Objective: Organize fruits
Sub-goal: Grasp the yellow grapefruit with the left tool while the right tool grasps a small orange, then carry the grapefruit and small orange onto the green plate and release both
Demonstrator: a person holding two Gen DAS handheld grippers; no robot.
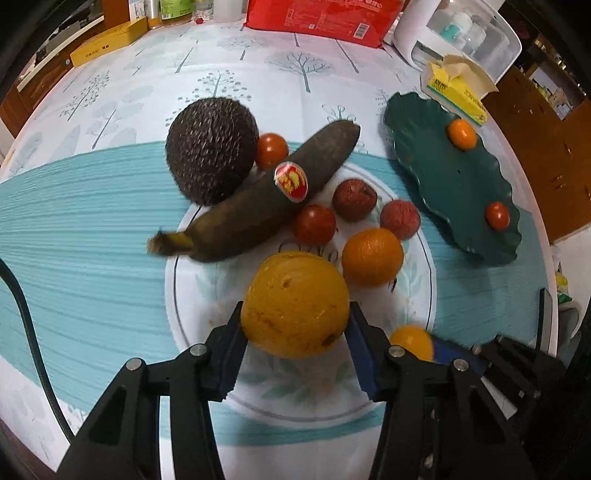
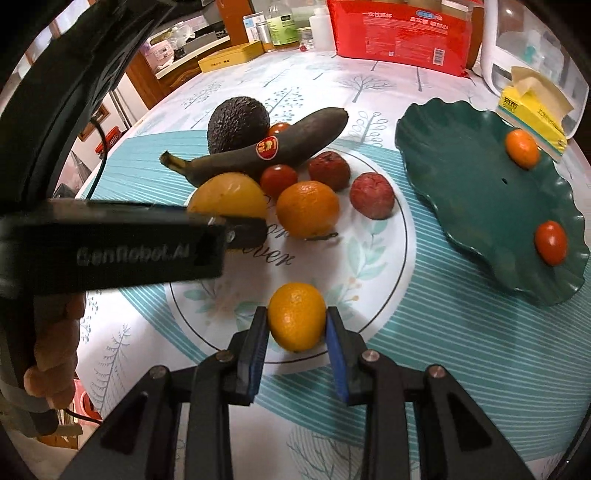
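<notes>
My left gripper (image 1: 295, 325) is shut on a large yellow-orange fruit (image 1: 295, 304) over the white plate (image 1: 192, 295). My right gripper (image 2: 297, 325) is shut on a small orange kumquat (image 2: 297, 315) at the plate's near rim (image 2: 402, 236). On the plate lie a dark overripe banana (image 1: 258, 199), an avocado (image 1: 212, 149), an orange (image 1: 371, 256), cherry tomatoes (image 1: 314, 223) and two dark red fruits (image 1: 354, 199). The green leaf-shaped dish (image 2: 480, 192) to the right holds a kumquat (image 2: 522, 147) and a cherry tomato (image 2: 550, 242).
A yellow tissue box (image 2: 532, 107) and a white appliance (image 2: 517, 44) stand behind the green dish. A red package (image 2: 402, 31), bottles (image 2: 282, 27) and a yellow box (image 2: 231, 57) line the far table edge. The left gripper's body (image 2: 110, 247) fills the left of the right wrist view.
</notes>
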